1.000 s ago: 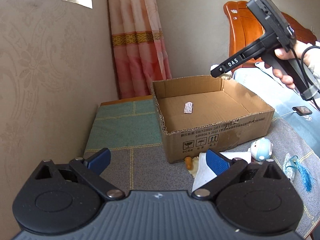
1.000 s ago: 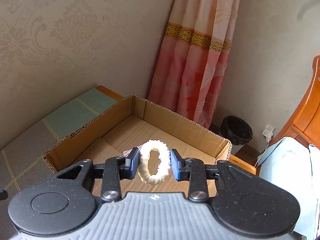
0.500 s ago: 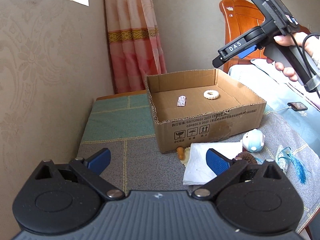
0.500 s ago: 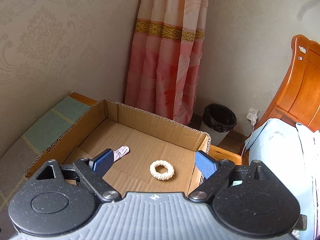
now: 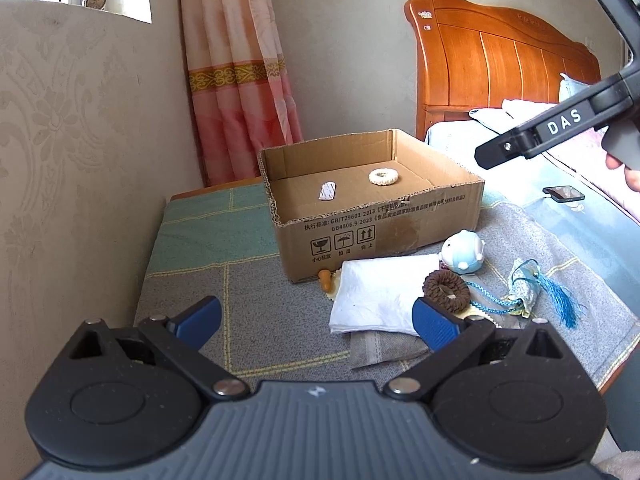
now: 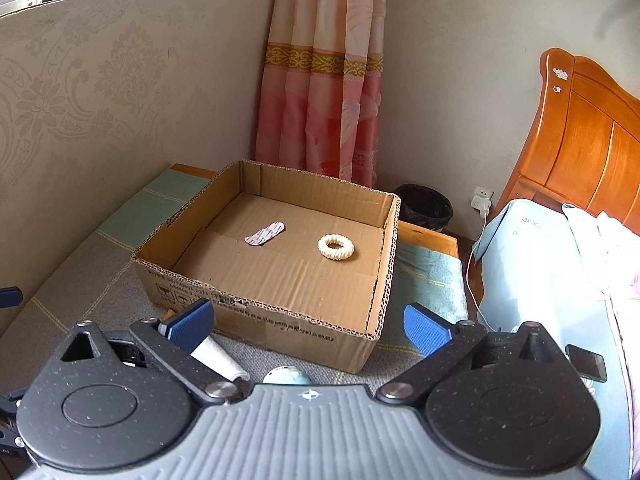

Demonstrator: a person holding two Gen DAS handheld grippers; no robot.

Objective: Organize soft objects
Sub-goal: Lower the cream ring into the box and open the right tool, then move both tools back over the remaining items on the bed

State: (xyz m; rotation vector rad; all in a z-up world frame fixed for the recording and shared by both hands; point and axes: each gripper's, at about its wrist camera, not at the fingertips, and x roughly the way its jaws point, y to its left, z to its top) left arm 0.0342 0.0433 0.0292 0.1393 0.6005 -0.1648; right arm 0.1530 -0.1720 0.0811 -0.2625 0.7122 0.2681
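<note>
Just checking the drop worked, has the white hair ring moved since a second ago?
Yes. The white hair ring left the right claw and now lies on the floor of the cardboard box.

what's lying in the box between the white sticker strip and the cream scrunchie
Nothing: bare cardboard floor separates the white sticker strip from the cream scrunchie inside the cardboard box. The right wrist view shows it best.
</note>
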